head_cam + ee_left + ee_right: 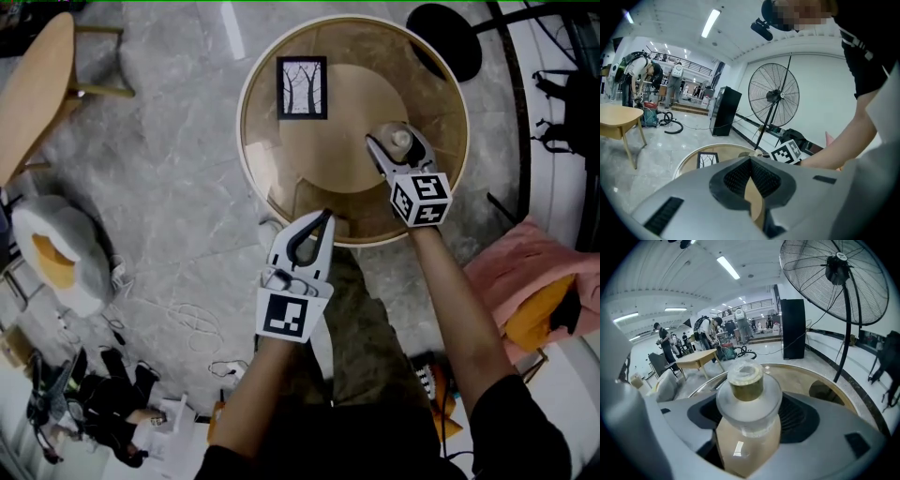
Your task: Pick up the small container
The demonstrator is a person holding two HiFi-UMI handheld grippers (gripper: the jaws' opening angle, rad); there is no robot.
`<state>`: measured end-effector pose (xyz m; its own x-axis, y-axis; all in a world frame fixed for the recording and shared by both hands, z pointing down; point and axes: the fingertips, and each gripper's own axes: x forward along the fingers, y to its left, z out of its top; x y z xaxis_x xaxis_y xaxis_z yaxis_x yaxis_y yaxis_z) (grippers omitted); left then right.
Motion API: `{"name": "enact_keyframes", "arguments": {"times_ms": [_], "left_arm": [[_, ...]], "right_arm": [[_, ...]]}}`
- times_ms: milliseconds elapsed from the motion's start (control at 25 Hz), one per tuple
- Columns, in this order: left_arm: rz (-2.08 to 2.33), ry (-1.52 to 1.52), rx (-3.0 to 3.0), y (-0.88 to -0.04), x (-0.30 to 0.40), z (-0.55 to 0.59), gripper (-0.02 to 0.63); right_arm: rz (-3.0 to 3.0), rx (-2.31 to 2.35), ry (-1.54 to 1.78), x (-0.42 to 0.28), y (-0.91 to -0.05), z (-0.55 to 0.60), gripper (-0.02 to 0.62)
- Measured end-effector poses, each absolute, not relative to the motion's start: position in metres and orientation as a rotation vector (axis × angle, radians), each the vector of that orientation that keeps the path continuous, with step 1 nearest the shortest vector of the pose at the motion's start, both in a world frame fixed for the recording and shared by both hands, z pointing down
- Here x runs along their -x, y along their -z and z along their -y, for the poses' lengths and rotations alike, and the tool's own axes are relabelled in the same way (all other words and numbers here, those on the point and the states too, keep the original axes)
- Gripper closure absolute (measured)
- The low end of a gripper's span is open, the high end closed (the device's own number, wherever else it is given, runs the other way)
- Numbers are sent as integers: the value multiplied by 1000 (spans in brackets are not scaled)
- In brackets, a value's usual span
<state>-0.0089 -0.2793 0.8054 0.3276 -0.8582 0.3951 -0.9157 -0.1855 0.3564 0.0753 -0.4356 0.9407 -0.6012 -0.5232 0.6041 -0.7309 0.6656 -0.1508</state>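
Right tool (397, 142) (748, 430) pinches the small container (401, 141) (747, 401), one jaw on each side of its body below the shoulder. The container stands upright over the table (246, 105) (692, 157), on its right half and inside the rim, long axis vertical, with the tan stopper and pale cap pointing up. Its base is hidden behind the jaws, so I cannot tell whether it touches the table. The body is frosted, and what is in it cannot be made out.

Left tool (324, 218) (751, 162) has its jaws pressed together at the tips with nothing between them, and hovers at the table's near edge.

A framed picture (302, 87) (707, 159) of bare trees lies flat on the far left part of the table, well apart from the container. The table's middle is bare between them. Beyond the far right rim stands a floor fan (773, 96) (836, 268).
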Motion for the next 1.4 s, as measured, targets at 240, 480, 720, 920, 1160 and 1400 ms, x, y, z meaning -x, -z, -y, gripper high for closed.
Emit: {"name": "enact_keyframes", "arguments": {"times_ms": [240,480,720,920,1160,1400], "left_arm": [[1597,-93,-2098,-738,28,299,600],[1621,-66,-2177,-659,45,298,600],[1693,-73,-2206,-560,64,305,600],[1682,-28,-2250,-476,66,316,600],[1703,11,-2266,-409,69,309,600],[1715,-6,-2279,-381,78,283,600]], "right_arm": [[2396,-987,-501,-81,-849,429,242],[2447,-1022,-472,-85,-734,408,242],[2458,-1086,-411,-95,-613,396,242],[2480,-1101,-431,-94,-522,392,242],[2522,-1053,-431,-93,-454,363,242],[2556,-1027,-396,-89,-406,326,242]]}}
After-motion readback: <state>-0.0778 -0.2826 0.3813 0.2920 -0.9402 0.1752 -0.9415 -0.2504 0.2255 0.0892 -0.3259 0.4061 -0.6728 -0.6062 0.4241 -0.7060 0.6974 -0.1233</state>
